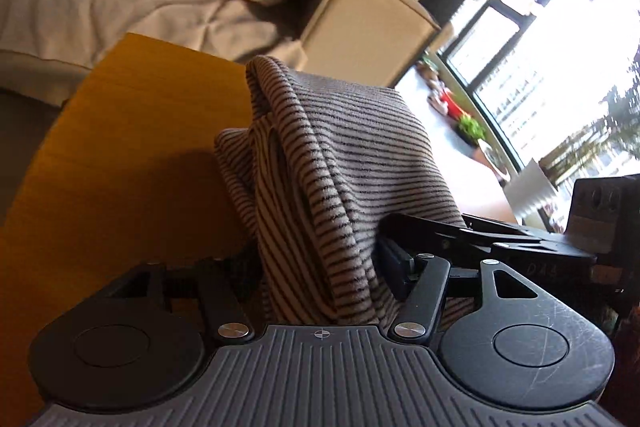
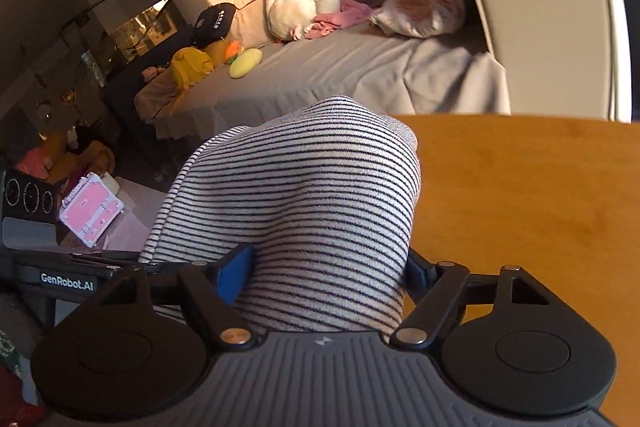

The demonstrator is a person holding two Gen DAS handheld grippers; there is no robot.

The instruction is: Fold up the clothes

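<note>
Both grippers, left and right, clamp bunched striped garment between pads over wooden table.

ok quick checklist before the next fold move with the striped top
1. Left gripper has striped top between its fingers: ok.
2. Right gripper has it bunched between its fingers: ok.
3. Each grip firm enough to carry: cannot tell.
4. Bare wooden table beside the cloth for laying down: ok.
5. Garment lying flat, free of creases: not ok, it is humped and folded over.
6. Far hem clear of table edge: cannot tell.
</note>
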